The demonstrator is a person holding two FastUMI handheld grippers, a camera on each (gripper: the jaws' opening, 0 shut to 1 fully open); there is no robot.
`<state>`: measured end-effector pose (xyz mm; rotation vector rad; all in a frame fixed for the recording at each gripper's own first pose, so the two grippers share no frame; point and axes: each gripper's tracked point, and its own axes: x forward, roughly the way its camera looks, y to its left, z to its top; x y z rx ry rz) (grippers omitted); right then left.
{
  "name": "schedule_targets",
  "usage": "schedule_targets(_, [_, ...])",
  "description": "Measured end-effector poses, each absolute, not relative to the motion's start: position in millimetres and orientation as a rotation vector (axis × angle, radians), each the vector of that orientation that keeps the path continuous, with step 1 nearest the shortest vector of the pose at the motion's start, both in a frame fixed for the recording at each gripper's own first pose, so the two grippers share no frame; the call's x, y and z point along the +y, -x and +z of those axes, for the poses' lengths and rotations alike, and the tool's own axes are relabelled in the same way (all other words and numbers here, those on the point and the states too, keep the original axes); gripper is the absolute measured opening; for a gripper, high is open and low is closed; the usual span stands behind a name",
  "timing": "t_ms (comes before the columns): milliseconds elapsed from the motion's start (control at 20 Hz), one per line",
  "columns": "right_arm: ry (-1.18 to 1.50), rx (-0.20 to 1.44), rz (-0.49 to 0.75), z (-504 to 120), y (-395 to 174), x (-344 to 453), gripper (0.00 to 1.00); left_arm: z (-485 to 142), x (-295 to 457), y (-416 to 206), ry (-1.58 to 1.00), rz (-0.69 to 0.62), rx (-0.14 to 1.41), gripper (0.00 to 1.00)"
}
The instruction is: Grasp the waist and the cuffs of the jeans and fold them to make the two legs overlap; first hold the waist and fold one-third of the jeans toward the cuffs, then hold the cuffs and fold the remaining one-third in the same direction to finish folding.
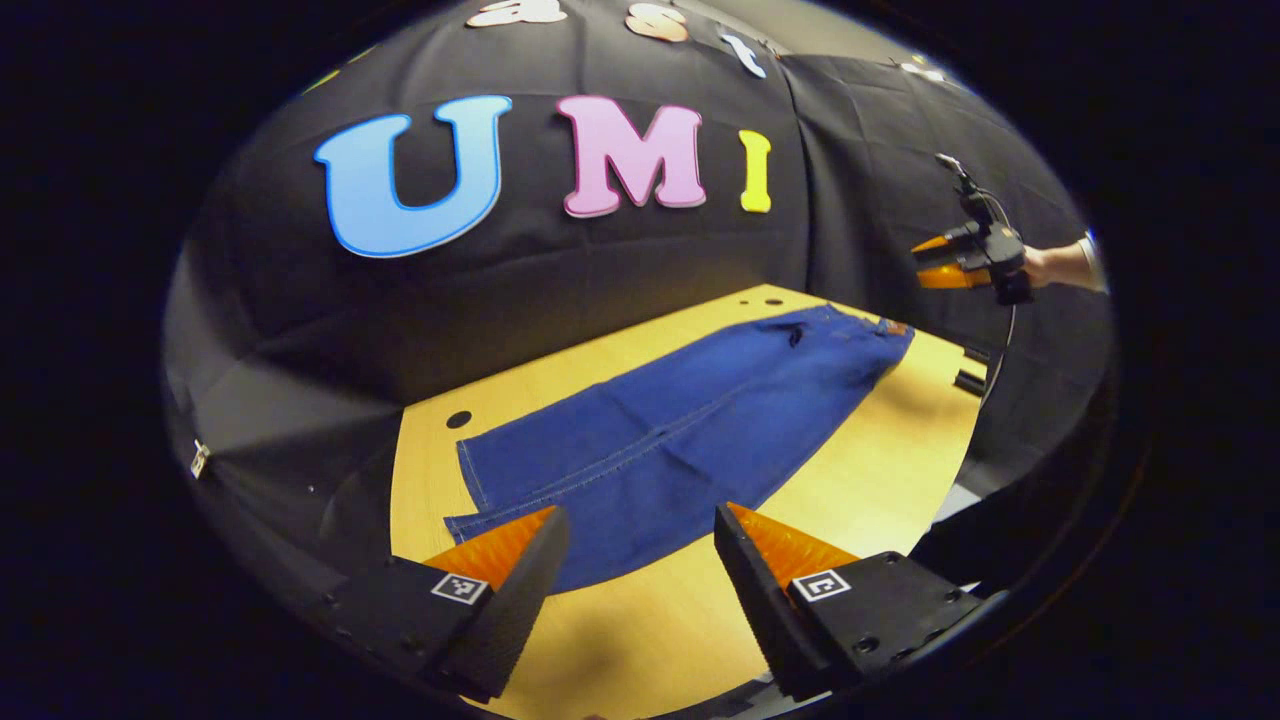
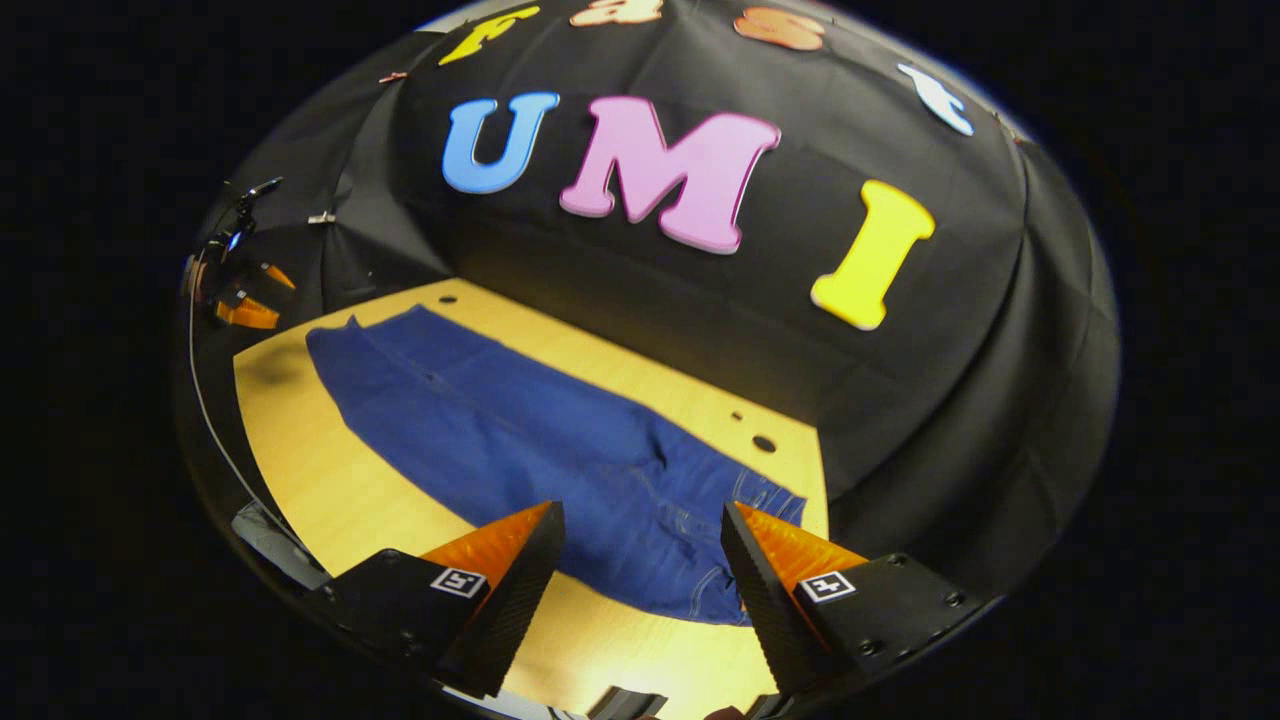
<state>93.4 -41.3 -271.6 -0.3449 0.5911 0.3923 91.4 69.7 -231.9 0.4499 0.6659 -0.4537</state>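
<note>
Jeans lie flat along the wooden table, apparently already halved with legs stacked, so the thirds folds remain. Left gripper hangs spread above the cuff end, right gripper spread above the waist, each poised by the end it would pinch.

jeans | blue denim | flat, legs overlapped lengthwise | on wooden table

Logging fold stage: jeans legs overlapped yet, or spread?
Overlapped: the jeans lie flat as one leg-wide strip on the table, not yet folded lengthwise.
</note>
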Motion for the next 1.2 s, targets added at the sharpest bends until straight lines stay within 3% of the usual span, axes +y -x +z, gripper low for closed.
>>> schedule_targets(300, [0.533, 1.001, 0.603, -400, -84, -92, 0.98, -329, 105, -102, -0.736, -0.665, 1.051, 0.98])
schedule_targets(700, [0.779, 1.295, 0.822, -461, -82, -152, 0.97, -371, 143, -120, -0.984, -0.872, 1.253, 0.98])
schedule_targets(850, [0.71, 1.366, 0.816, -469, -83, -148, 0.94, -376, 142, -116, -1.005, -0.935, 1.274, 0.98])
schedule_targets(950, [0.642, 1.409, 0.763, -468, -91, -150, 0.92, -381, 144, -118, -0.954, -0.909, 1.341, 0.94])
schedule_targets(1100, [0.594, 1.418, 0.654, -471, -110, -156, 0.59, -377, 137, -122, -0.89, -0.854, 1.389, 0.93])
schedule_targets(1150, [0.57, 1.406, 0.629, -470, -115, -155, 0.38, -379, 138, -125, -0.894, -0.843, 1.397, 0.81])
schedule_targets(1200, [0.54, 1.428, 0.596, -471, -111, -157, 0.18, -383, 137, -133, -0.904, -0.83, 1.379, 0.77])
